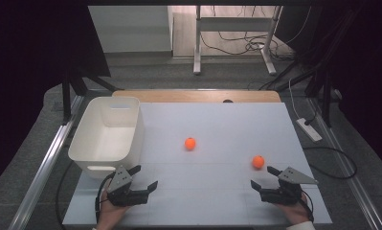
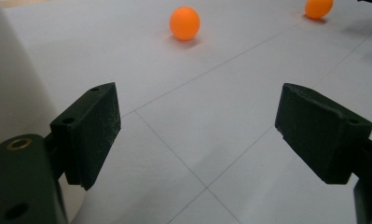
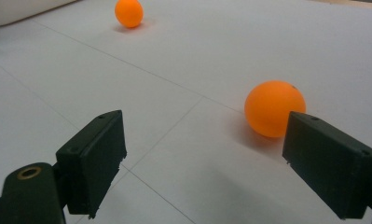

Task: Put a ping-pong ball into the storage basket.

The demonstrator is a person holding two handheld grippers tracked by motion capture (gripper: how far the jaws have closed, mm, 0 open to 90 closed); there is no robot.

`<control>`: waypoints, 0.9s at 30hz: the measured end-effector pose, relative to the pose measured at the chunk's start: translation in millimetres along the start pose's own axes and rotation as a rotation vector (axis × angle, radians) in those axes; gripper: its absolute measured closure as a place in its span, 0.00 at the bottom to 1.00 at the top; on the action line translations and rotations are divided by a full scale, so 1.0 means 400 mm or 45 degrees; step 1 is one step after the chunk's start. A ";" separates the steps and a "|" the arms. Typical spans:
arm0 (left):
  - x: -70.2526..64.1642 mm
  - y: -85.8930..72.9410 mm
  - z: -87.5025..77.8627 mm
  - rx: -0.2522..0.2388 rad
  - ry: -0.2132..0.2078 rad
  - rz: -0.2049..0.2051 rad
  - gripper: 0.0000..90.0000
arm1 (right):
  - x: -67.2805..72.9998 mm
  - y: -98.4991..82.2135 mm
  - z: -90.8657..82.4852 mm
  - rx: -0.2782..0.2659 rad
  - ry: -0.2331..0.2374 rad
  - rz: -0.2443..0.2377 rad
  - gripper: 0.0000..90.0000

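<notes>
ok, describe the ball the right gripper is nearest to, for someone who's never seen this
On the white table, look to the near right, by the right gripper. The orange ball sits just ahead of its open jaws; the other orange ball lies mid-table, nearer the white bin.

A white table [image 1: 217,191] carries two orange balls [image 1: 190,143] and a white bin [image 1: 106,135].

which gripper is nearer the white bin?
Left. The left gripper sits just in front of the white bin, by its near right corner. The right gripper is across the table, beside the near orange ball.
</notes>
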State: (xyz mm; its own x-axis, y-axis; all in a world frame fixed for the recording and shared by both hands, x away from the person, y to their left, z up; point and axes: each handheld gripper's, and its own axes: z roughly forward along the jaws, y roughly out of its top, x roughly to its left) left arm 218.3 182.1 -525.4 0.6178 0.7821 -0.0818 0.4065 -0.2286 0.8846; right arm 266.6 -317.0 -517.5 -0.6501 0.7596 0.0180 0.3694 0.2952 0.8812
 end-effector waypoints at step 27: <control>-0.011 0.004 0.006 0.012 0.013 0.014 0.17 | 0.002 -0.002 0.004 0.010 0.008 -0.014 0.15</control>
State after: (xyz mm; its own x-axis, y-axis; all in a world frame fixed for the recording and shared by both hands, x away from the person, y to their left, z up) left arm 217.8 177.0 -524.6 0.6154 0.7853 -0.0671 0.4062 -0.2430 0.8809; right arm 266.9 -315.5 -518.9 -0.6584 0.7526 0.0117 0.3674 0.3078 0.8777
